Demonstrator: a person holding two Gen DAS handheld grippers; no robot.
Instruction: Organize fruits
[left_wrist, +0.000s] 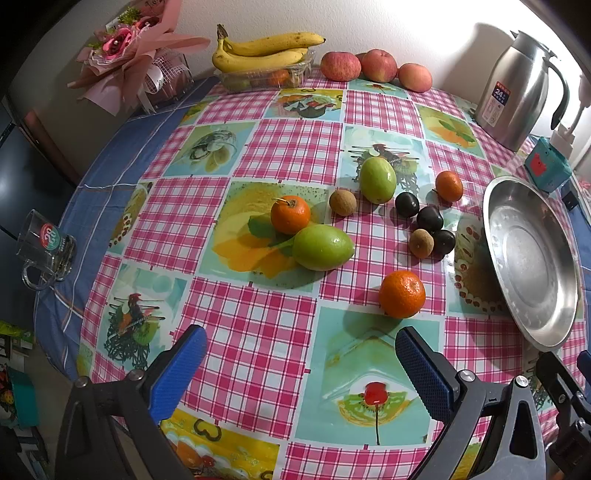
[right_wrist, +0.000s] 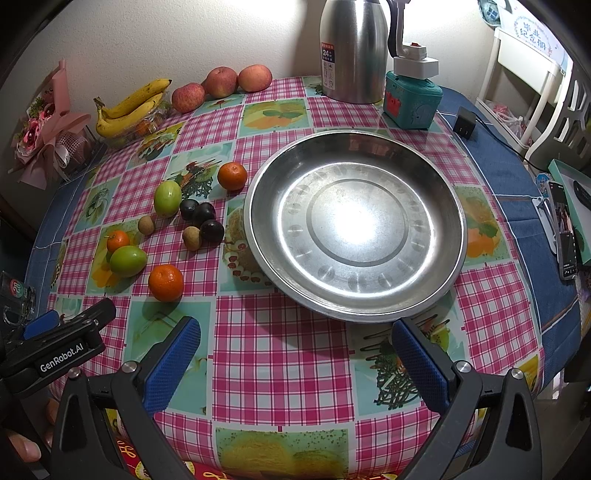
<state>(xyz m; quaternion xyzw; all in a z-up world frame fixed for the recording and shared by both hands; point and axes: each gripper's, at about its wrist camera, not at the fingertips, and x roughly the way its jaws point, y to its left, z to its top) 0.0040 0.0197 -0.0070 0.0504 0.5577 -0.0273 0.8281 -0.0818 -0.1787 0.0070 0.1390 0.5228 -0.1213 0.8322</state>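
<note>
Left claw (left_wrist: 301, 373) and right claw (right_wrist: 295, 363) side by side, jaws wide apart (both empty).
</note>
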